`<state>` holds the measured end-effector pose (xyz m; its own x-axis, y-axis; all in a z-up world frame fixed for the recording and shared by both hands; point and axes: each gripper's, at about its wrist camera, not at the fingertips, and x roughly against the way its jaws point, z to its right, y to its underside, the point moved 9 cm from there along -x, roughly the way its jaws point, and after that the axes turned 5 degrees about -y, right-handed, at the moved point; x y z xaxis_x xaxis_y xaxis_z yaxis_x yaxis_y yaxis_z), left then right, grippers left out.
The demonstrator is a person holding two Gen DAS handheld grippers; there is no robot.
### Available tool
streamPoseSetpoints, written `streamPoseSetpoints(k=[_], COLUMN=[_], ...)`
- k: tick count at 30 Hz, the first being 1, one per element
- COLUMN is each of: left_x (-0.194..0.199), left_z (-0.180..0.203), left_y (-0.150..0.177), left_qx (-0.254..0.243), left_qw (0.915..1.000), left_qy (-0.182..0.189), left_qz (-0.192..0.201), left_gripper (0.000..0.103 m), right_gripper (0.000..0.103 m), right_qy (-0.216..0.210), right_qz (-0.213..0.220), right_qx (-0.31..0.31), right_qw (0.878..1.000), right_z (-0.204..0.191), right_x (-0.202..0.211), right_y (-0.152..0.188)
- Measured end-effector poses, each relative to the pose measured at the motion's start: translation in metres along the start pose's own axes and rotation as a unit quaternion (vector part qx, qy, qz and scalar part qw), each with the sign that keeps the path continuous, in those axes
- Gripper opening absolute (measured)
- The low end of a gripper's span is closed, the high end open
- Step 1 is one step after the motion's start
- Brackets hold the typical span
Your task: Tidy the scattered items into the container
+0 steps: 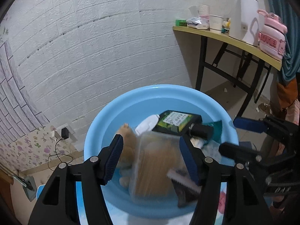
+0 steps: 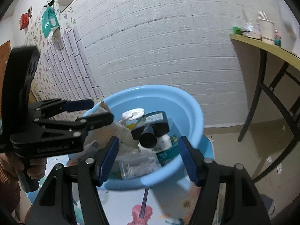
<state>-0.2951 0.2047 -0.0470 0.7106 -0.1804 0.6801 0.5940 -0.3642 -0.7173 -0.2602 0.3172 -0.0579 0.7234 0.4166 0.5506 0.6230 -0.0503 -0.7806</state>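
A lived-in home room: floral wallpaper [image 1: 35, 146], white brick-pattern wall [image 1: 93, 46], a bench [image 1: 234, 39] with a kettle [image 1: 245, 18], paper cups [image 1: 204, 10] and a pink bottle [image 1: 271, 37].

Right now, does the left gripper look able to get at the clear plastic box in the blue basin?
Probably yes. The left gripper has open jaws framing the clear plastic box, which lies on top in the blue basin; nothing covers it, and the right gripper stays off to the side.
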Motion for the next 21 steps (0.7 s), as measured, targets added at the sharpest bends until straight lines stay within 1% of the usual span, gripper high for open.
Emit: streamPoseSetpoints(k=[6,9,13,16,19,21], left_x=[0.025,0.041,0.065,0.077,0.085,0.088], left_z=[0.004,0.001,-0.004,-0.005,-0.007,-0.010], left_y=[0.016,0.022,0.030,0.038,0.048,0.056], left_qx=[0.007,0.018,0.029,0.041,0.048,0.059], left_qw=[0.9999,0.9996,0.9992,0.9987,0.9986,0.9982], left_qy=[0.009,0.013,0.009,0.016,0.008,0.009], left_qz=[0.008,0.015,0.027,0.024,0.020,0.010], left_gripper=[0.062,0.068,0.072,0.072,0.073,0.073], right_gripper=[0.065,0.065,0.065,0.065,0.065,0.065], right_qy=[0.022,0.030,0.040,0.046,0.050,0.049], right_qz=[-0.007,-0.009,-0.006,-0.003,-0.002,-0.002], right_qx=[-0.009,-0.007,-0.007,-0.007,-0.008,0.001], right_qw=[1.000,0.999,0.999,0.999,0.999,0.999], right_z=[-0.005,-0.013,-0.022,-0.034,-0.046,-0.056], right_x=[0.016,0.025,0.038,0.048,0.054,0.057], right_y=[0.007,0.009,0.010,0.007,0.005,0.006])
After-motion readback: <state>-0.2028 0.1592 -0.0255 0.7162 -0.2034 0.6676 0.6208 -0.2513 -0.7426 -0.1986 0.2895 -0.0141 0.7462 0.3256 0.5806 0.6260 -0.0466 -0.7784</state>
